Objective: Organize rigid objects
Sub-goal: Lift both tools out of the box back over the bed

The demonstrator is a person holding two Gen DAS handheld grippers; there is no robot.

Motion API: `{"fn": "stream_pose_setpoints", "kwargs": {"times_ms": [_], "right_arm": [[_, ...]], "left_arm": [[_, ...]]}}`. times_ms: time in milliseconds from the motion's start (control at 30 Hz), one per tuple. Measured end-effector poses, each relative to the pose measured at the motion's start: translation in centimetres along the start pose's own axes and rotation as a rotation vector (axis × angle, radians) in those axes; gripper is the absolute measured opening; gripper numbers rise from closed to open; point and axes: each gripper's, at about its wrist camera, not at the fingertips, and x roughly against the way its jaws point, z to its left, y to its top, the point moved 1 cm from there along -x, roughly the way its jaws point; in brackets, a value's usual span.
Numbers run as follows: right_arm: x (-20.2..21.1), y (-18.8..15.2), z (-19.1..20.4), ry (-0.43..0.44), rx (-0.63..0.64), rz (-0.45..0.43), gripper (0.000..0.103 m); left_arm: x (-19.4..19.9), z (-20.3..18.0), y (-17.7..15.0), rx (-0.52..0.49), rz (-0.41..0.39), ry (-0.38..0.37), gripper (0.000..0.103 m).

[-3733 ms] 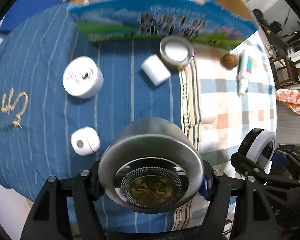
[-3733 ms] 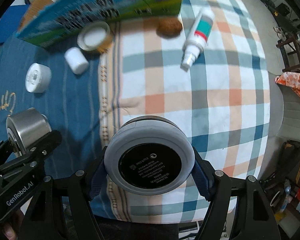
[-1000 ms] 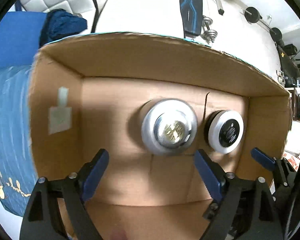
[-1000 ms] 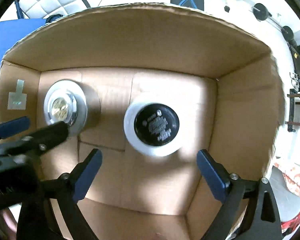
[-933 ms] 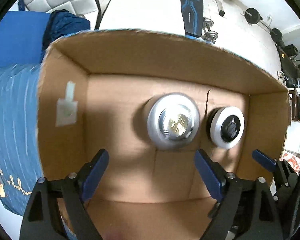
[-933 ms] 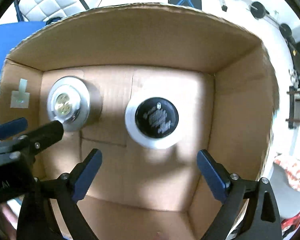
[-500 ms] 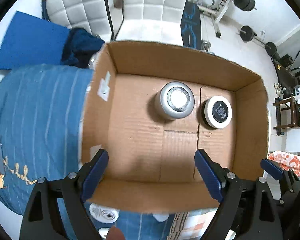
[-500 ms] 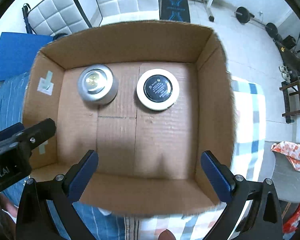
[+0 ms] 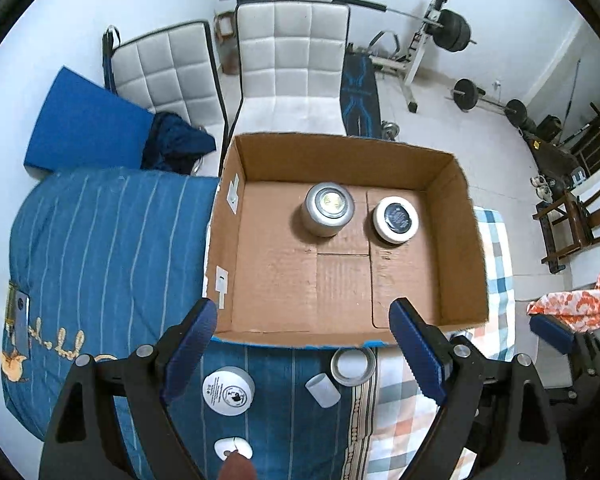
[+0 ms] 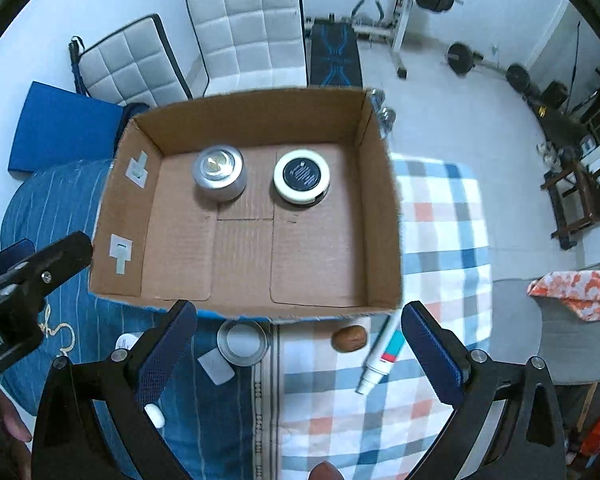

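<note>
An open cardboard box point(image 9: 468, 240) point(image 10: 384, 216) stands on the bed. Inside it a silver tin point(image 9: 328, 209) point(image 10: 219, 178) and a white jar with a black lid point(image 9: 395, 219) point(image 10: 302, 176) stand side by side at the far end. My left gripper point(image 9: 306, 354) is open and empty, above the box's near edge. My right gripper point(image 10: 298, 354) is open and empty, also above the near edge. On the bed near the box lie a round white tub point(image 9: 228, 391), a small white cylinder point(image 9: 322, 390) point(image 10: 216, 366), a shallow tin point(image 9: 353, 366) point(image 10: 243, 342), a brown nut point(image 10: 349, 338) and a tube point(image 10: 382, 354).
A small white case point(image 9: 233, 449) point(image 10: 155, 414) lies at the near edge of the blue striped cover. A checked sheet point(image 10: 440, 248) covers the bed's right part. White padded chairs point(image 9: 292, 72) and weight equipment point(image 9: 432, 36) stand on the floor beyond the box.
Both grippers let go of the silver tin and the white jar inside the box, then pulled up and back. The whole box and the bed items are now in view.
</note>
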Motion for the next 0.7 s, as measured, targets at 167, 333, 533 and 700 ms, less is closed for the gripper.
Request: {"fn": "stream_pose_setpoints", "kwargs": {"times_ms": [167, 333, 533, 700], "right_arm": [[3.0, -1.4, 0.0, 0.007, 0.008, -0.043, 0.103], [4.8, -3.2, -0.6, 0.038, 0.005, -0.044, 0.103], [4.0, -6.8, -3.0, 0.047, -0.003, 0.029, 0.103], [0.5, -9.2, -6.5, 0.004, -0.052, 0.094, 0.103]], "left_arm": [[2.3, -0.8, -1.4, -0.029, -0.042, -0.011, 0.088], [4.0, -0.8, -2.9, -0.025, -0.047, -0.03, 0.088], [3.5, 0.8, -5.9, -0.028, -0.002, 0.035, 0.088], [-0.9, 2.7, -9.0, 0.058, 0.124, 0.012, 0.088]]}}
